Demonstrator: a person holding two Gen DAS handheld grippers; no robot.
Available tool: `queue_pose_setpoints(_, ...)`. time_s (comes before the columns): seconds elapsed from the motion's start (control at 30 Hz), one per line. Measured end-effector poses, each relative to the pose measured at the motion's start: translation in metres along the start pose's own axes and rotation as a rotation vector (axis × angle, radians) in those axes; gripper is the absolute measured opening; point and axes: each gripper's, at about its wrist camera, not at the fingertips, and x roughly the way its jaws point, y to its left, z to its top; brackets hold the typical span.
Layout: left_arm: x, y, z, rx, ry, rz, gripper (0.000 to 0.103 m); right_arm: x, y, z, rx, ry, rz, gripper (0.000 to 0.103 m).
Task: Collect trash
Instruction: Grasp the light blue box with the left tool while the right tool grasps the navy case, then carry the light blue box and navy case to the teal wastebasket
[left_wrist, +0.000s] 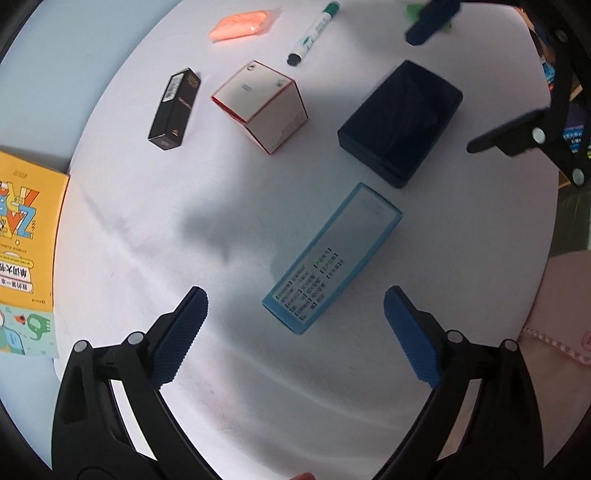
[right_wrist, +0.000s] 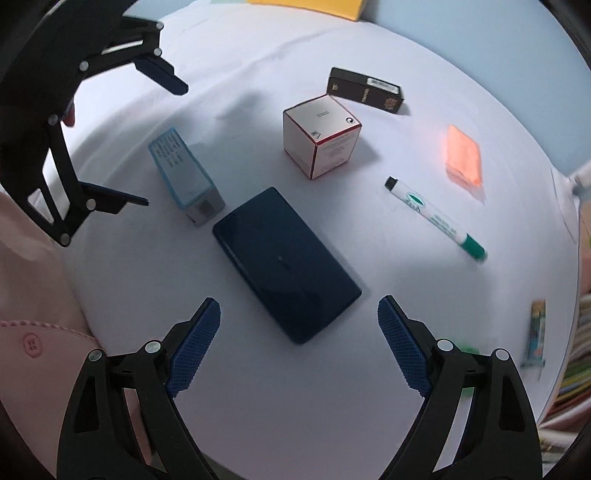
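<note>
My left gripper (left_wrist: 295, 325) is open and empty, its blue pads either side of the near end of a light blue carton (left_wrist: 332, 258). My right gripper (right_wrist: 299, 339) is open and empty just short of a dark navy flat box (right_wrist: 286, 264). On the white cloth also lie a white cube box with red edges (left_wrist: 260, 105), a black slim box (left_wrist: 173, 109), an orange packet (left_wrist: 242, 24) and a green-capped marker (left_wrist: 314, 33). The same things show in the right wrist view: carton (right_wrist: 184, 177), cube box (right_wrist: 321, 140), black box (right_wrist: 364, 90), packet (right_wrist: 463, 155), marker (right_wrist: 436, 218).
A yellow book (left_wrist: 22, 236) lies at the table's left edge. A small colourful packet (right_wrist: 535, 334) and something green sit near the right edge. The person's pink sleeve (left_wrist: 565, 302) is at the right. Stacked books (right_wrist: 576, 350) stand beyond the table edge.
</note>
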Motion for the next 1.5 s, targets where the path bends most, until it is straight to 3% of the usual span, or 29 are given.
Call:
queue_pose_setpoints(0.3, 0.013, 0.009, 0.008, 0.007, 0.015, -0.044, 0.084, 0.018, 0.003, 0.018, -0.139, 0.018, -0.021, 0.087)
queue_pose_setpoints(0.43, 0.013, 0.012, 0.014, 0.012, 0.001, -0.082, 0.078, 0.022, 0.005, 0.028, -0.133, 0.018, 0.017, 0.084)
queue_pose_setpoints(0.5, 0.011, 0.009, 0.015, 0.012, -0.004, -0.104, 0.073, 0.023, 0.005, 0.030, -0.123, 0.019, 0.051, 0.073)
queue_pose_setpoints(0.57, 0.010, 0.010, 0.016, 0.011, -0.011, -0.146, 0.060, 0.023, 0.006, 0.035, -0.105, 0.012, 0.076, 0.065)
queue_pose_setpoints(0.77, -0.004, -0.009, 0.006, 0.009, -0.024, -0.244, 0.031, 0.018, 0.013, 0.037, -0.059, -0.004, 0.092, 0.057)
queue_pose_setpoints(1.13, -0.025, -0.006, -0.007, 0.013, -0.073, -0.230, 0.030, -0.013, 0.019, 0.015, 0.184, -0.083, 0.062, 0.056)
queue_pose_setpoints(1.3, -0.037, -0.013, -0.010, 0.074, -0.115, -0.202, 0.030, -0.025, 0.021, -0.023, 0.305, -0.095, 0.019, 0.056)
queue_pose_setpoints(1.5, -0.051, -0.029, -0.008, 0.135, -0.140, -0.223, 0.030, -0.045, 0.019, -0.063, 0.447, -0.111, -0.030, 0.056)
